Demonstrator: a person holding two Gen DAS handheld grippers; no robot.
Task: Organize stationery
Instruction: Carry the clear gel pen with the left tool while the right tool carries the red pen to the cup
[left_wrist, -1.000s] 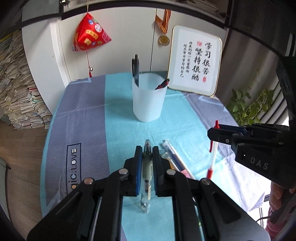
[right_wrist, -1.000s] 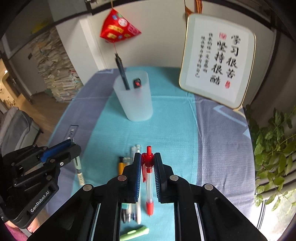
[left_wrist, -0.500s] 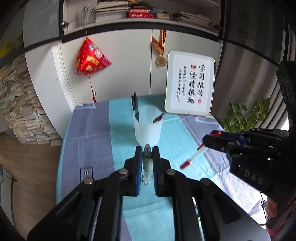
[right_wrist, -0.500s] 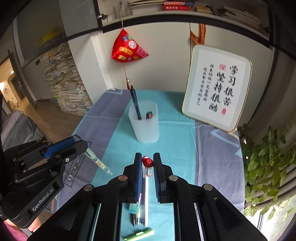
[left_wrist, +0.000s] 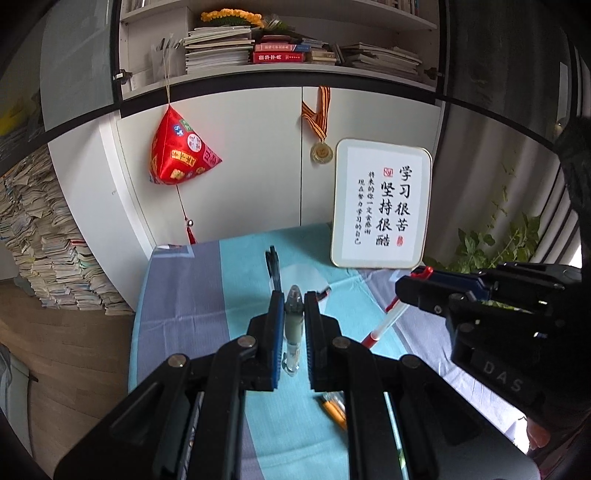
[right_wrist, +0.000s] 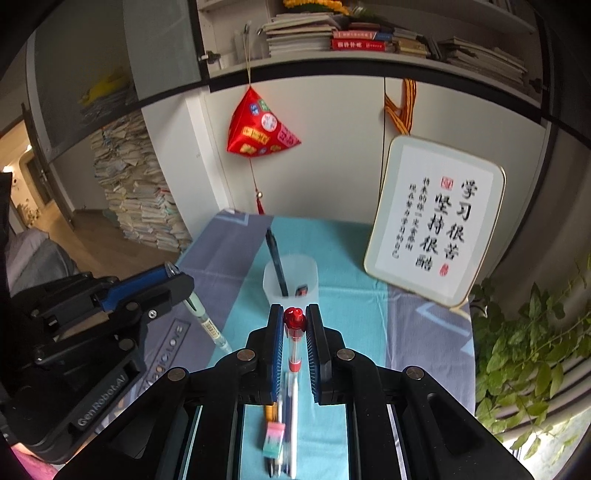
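My left gripper (left_wrist: 292, 308) is shut on a clear green-barrelled pen (left_wrist: 293, 325), held in the air above the table; it also shows in the right wrist view (right_wrist: 173, 284) at the left. My right gripper (right_wrist: 294, 321) is shut on a red-capped pen (right_wrist: 294, 332), also lifted; it shows in the left wrist view (left_wrist: 417, 286) at the right. A translucent white pen cup (right_wrist: 290, 280) stands ahead on the blue cloth with a black pen (right_wrist: 275, 258) and a red-tipped one inside. Several pens and an eraser (right_wrist: 273, 437) lie below my right gripper.
A framed calligraphy board (right_wrist: 436, 225) leans at the table's back right. A red hanging ornament (right_wrist: 260, 129) and a medal (left_wrist: 321, 151) hang on the white cupboard behind. A green plant (right_wrist: 535, 350) stands to the right. Paper stacks (left_wrist: 48, 258) are piled left of the table.
Both grippers have risen higher above the table with their pens, and the cup now sits lower and nearer in view. Both stay shut on their pens.
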